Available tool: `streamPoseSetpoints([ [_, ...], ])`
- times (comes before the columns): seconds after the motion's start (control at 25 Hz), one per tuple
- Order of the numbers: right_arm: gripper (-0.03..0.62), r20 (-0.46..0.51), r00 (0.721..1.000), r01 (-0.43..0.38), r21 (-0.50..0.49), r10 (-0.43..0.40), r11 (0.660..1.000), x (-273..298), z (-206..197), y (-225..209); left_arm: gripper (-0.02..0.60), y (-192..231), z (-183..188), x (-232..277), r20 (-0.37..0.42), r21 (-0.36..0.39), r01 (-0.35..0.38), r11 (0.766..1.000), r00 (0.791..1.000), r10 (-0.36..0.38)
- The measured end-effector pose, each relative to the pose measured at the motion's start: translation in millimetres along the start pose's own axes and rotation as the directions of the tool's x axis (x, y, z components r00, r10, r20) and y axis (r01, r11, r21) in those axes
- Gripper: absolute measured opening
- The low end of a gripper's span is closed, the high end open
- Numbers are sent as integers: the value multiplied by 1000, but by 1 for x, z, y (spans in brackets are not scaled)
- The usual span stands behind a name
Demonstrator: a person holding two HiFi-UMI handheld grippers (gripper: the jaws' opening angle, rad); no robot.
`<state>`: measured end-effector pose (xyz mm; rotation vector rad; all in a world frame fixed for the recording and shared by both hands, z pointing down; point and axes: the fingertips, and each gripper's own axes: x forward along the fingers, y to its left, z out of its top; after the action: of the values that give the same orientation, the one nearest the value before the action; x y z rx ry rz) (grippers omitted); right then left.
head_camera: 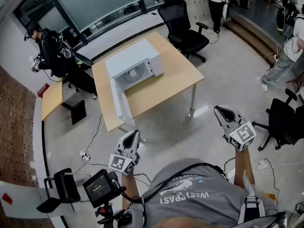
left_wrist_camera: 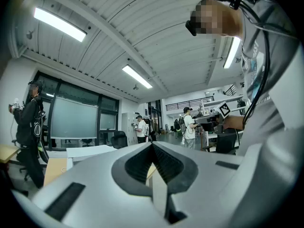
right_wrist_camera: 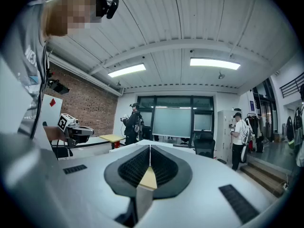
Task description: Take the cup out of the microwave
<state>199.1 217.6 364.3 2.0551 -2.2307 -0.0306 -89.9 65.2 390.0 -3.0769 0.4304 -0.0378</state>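
Well ahead on the far side of the floor, the white microwave (head_camera: 142,61) sits on a light wooden table (head_camera: 175,80). Its door (head_camera: 119,103) is swung wide open toward the near left. The cavity shows a pale round shape inside, but from this distance the cup cannot be made out, so I cannot tell where in the oven it stands.

Both grippers hang well apart from the table, over bare floor in the near part of the scene. The left gripper (head_camera: 132,136) points level toward the microwave. In its own view the ribbed black pads are pressed together at the tips with nothing between them (left_wrist_camera: 152,146). The right gripper (head_camera: 222,112) is off to the right, also level, and its own view shows its jaws closed flat against each other and empty (right_wrist_camera: 150,148).

A black office chair (head_camera: 183,25) stands just beyond the table's far right corner. At the far left a person in black (head_camera: 50,49) stands by a smaller yellow table (head_camera: 51,99). Cables (head_camera: 92,141) trail across the floor on the left. A camera on a stand (head_camera: 99,186) sits at the near left, and another black chair (head_camera: 282,122) stands at the right.
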Motion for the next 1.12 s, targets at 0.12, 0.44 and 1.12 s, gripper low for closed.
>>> streamPoseSetpoints([
  [0.12, 12, -1, 1000, 0, 1, 0, 1000, 5, 1, 3, 41, 5, -1, -1, -3, -1, 0, 1000, 1000, 0],
  [0.44, 12, 22, 998, -50, -94, 52, 994, 52, 29, 1, 41, 34, 32, 42, 60, 118, 65, 991, 996, -72],
  [1.12, 12, 110, 989, -81, -161, 99, 984, 183, 85, 33, 43, 115, 93, 77, 211, 198, 81, 977, 970, -124],
])
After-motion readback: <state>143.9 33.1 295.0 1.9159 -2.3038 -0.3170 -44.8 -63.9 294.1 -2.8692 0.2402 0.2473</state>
